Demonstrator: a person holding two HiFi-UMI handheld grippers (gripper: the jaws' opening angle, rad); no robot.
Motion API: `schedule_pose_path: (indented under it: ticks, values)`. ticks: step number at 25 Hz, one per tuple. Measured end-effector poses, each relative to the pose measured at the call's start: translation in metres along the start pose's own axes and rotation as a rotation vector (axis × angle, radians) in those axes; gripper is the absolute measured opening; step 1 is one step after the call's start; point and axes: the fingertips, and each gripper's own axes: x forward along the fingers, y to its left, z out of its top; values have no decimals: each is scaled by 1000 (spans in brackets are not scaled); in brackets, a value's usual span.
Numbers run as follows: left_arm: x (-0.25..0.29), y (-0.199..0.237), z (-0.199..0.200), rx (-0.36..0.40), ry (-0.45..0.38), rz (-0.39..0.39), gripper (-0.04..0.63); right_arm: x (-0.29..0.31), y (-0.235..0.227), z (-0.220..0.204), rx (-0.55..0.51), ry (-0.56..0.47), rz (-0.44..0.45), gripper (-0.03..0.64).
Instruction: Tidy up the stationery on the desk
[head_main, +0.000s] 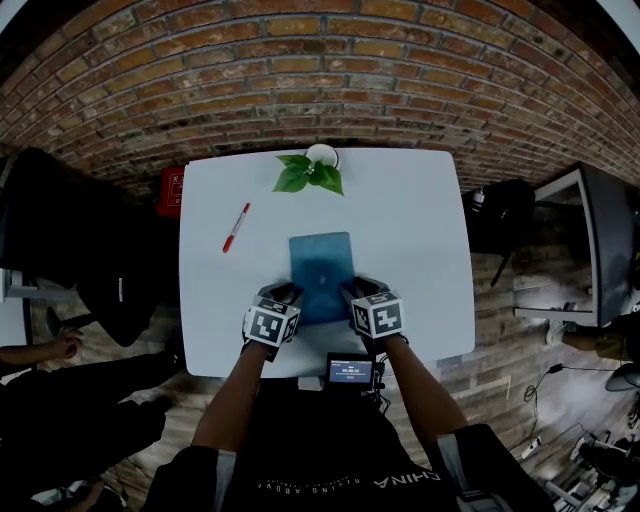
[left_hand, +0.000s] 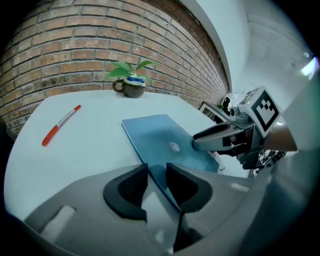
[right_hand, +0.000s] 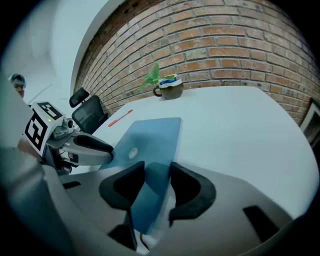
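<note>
A flat blue notebook (head_main: 322, 265) lies on the white desk (head_main: 415, 250), close to the near edge. My left gripper (head_main: 289, 294) is at its near left corner and my right gripper (head_main: 351, 291) at its near right corner. In the left gripper view the notebook's (left_hand: 160, 137) edge runs between the jaws of the left gripper (left_hand: 156, 172), which are closed in on it. The right gripper (right_hand: 157, 170) likewise pinches the notebook (right_hand: 150, 135). A red pen (head_main: 236, 227) lies apart at the desk's left.
A small plant in a mug (head_main: 315, 165) stands at the desk's far edge, by the brick wall. A small screen device (head_main: 350, 370) sits at the near edge. A black chair (head_main: 60, 230) and a red box (head_main: 170, 190) are left of the desk.
</note>
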Motion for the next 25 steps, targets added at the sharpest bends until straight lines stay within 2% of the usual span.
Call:
schedule_pose_path:
  ticks: [15,25]
  values:
    - [0,1,-1,-10,-4,-12,120,-11,0,8,25,-37,-13,106]
    - [-2,3,-3,-9,-6,-13,120,-30,12,23,-40,-76,-11,69]
